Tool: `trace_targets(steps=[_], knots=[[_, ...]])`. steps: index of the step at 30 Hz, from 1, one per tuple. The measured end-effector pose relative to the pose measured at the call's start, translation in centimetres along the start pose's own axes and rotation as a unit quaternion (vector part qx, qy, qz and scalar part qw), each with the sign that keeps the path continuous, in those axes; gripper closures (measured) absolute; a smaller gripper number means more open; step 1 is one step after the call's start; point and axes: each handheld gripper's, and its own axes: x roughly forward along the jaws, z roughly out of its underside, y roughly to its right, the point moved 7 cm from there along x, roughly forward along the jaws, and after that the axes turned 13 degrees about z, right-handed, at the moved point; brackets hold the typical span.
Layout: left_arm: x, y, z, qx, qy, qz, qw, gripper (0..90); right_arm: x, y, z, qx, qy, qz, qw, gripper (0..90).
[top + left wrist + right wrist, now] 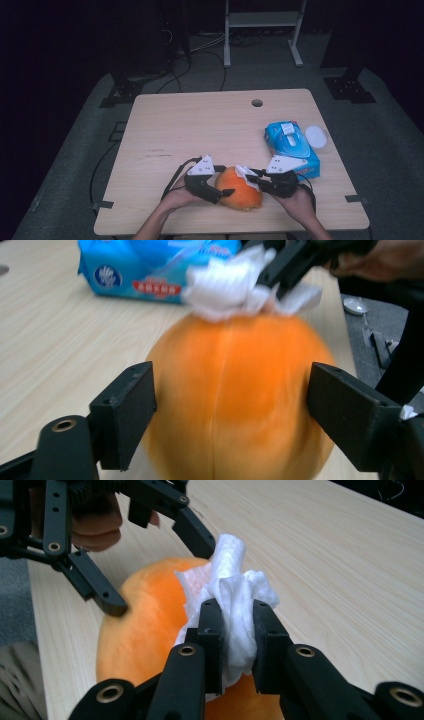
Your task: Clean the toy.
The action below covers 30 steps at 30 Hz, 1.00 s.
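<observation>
Right gripper (pixel 232 645) — fingers clamped on white wipe (pixel 235 600) atop the orange ball (pixel 235 405); left gripper (pixel 230 415) fingers straddle the ball's sides, seemingly not pressing.

One orange pumpkin-shaped plush (pixel 239 192) is counted on the desk (pixel 200 130). One crumpled white wipe (pixel 231 605) is seen against its top. One blue pack of wet wipes (pixel 291 147) is counted, and one white round lid (pixel 316 136) is seen just beside it. Two claws are counted: the left claw (pixel 223 192) and the right claw (pixel 254 176). One round hole (pixel 257 103) is seen in the desk near its far edge.
</observation>
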Motion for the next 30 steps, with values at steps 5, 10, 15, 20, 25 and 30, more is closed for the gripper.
trace_targets(steps=[5,10,15,20,25,30], knots=[[0.4,0.1,0.6,0.010,-0.019,-0.005,0.9998,24.0,0.2,-1.6,-0.8,-0.017,0.013,-0.014,0.9997,76.6],[-0.1,-0.5,1.3,-0.012,-0.023,-0.014,0.9996,27.2,0.4,-1.3,-0.4,-0.015,0.004,-0.018,0.9997,76.6],[-0.1,-0.8,1.5,-0.027,-0.015,-0.019,0.9994,28.1,0.4,0.1,0.5,0.001,-0.008,-0.007,0.9999,76.6],[0.0,-1.0,1.6,-0.029,-0.018,-0.025,0.9991,29.2,0.1,-0.9,-0.3,-0.011,0.005,-0.013,0.9999,76.6],[-0.4,-1.2,1.9,-0.034,-0.016,-0.019,0.9991,30.1,0.2,-1.4,-0.4,-0.024,0.004,-0.018,0.9995,76.6],[-0.7,-1.2,2.1,-0.036,-0.015,-0.014,0.9991,30.4,-0.2,0.5,0.7,0.001,-0.009,-0.003,1.0000,76.6]])
